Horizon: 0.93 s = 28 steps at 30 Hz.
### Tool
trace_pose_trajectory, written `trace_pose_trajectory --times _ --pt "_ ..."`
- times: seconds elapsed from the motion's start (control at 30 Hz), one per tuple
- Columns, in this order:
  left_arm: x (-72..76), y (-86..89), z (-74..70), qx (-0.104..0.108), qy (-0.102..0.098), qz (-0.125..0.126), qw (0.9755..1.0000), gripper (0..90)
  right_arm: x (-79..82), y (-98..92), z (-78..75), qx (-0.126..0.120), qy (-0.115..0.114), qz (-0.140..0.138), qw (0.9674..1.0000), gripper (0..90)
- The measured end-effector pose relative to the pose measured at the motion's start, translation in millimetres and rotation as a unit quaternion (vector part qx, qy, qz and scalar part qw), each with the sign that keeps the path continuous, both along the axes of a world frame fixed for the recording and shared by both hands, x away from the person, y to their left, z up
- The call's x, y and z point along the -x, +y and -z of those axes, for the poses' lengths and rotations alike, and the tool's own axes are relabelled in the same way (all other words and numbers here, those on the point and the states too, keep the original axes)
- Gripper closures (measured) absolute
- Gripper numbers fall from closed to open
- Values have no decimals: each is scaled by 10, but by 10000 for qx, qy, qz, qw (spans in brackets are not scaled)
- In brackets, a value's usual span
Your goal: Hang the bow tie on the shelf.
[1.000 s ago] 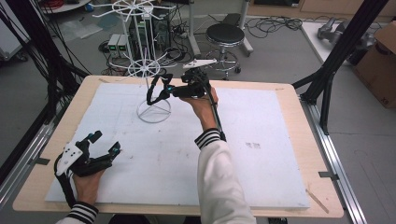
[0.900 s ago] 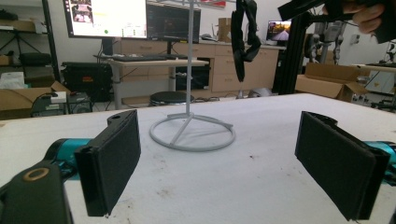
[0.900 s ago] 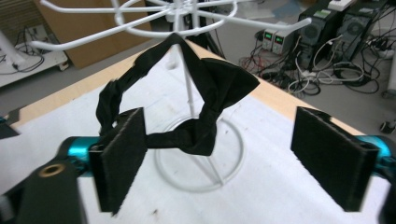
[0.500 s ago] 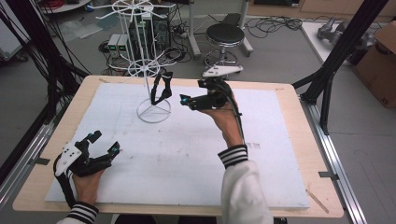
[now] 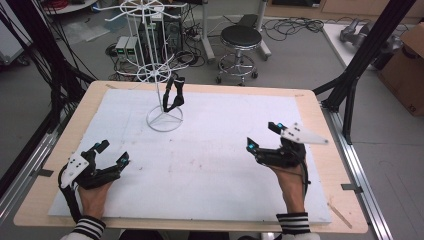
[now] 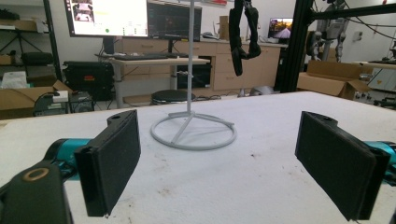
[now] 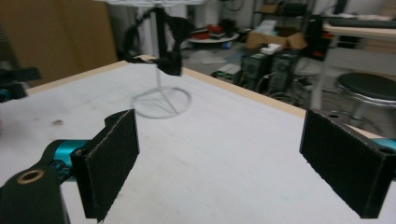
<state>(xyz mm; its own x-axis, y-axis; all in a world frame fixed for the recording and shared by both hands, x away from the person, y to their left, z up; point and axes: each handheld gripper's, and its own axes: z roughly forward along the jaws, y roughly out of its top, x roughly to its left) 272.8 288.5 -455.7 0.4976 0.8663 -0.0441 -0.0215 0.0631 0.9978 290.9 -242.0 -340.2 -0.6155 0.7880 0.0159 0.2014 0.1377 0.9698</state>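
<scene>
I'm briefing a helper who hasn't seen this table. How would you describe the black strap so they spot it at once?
Start at the white mat covering the wooden table, then find the white wire rack standing on a ring base at its far left. The black strap hangs from the rack's lower arms, dangling above the ring: the one dark, limp thing on that thin white frame.

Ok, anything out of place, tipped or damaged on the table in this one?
Nothing stands out. The white wire rack stands upright on the white mat, with a black strap hanging from one arm. The mat has a few small dark specks. Both the left gripper and right gripper rest open and empty.
</scene>
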Motion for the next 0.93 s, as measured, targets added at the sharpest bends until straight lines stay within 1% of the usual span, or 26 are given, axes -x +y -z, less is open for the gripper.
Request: trace_pose_trajectory --times 0.03,0.1,0.13,0.23,0.27,0.3,0.33,0.37,0.4,0.43,0.5,0.53,0.67,0.73,0.77,0.8,0.87,0.9,0.93 --pt "0 0 0 5 1 -3 10000 146 0 0 0 0 0 0 10000 108" --pt "0 2 0 6 7 -5 10000 146 83 -127 139 -111 -148 194 9996 108" --pt "0 1 0 2 6 -5 10000 146 132 -196 230 -176 -174 311 9992 108" --pt "1 -2 -1 -22 3 -8 10000 146 215 -343 453 -279 -275 456 9982 108" --pt "1 -1 -1 -25 6 -8 10000 146 248 -416 571 -324 -273 591 9974 108" --pt "0 -2 -1 -19 8 -12 10000 146 258 -433 608 -360 -267 637 9970 108" --pt "0 -2 -1 -20 11 -12 10000 146 287 -502 746 -364 -384 803 9954 108" --pt "0 -2 -2 -22 13 -13 10000 146 287 -502 746 -364 -384 803 9954 108" --pt "0 -3 -2 -24 12 -16 10000 146 305 -521 803 -395 -399 884 9945 108" --pt "0 -3 -2 -30 15 -17 10000 146 322 -540 852 -365 -453 959 9937 108" --pt "-2 -6 -3 -30 23 -20 10000 146 348 -568 938 -415 -557 1088 9916 108" --pt "-4 -4 -3 -34 32 -32 10000 146 355 -574 962 -419 -562 1124 9912 108" --pt "-3 -2 -1 3 35 -43 10000 146 336 -596 1112 -455 -426 1204 9908 108" --pt "-2 -2 -1 2 37 -44 10000 146 355 -590 1110 -456 -509 1273 9895 109" --pt "-2 -2 -1 0 31 -44 10000 146 358 -586 1112 -458 -487 1270 9896 109" --pt "-3 -4 -1 -1 38 -47 10000 146 359 -582 1113 -434 -520 1272 9896 108" --pt "-4 -4 -1 4 34 -44 10000 146 373 -556 1114 -319 -556 1295 9895 109" --pt "-4 -2 -1 11 33 -39 10000 146 375 -543 1114 -259 -607 1383 9882 108" --pt "-2 -1 0 17 28 -31 10000 146 375 -543 1114 -259 -607 1383 9882 108"
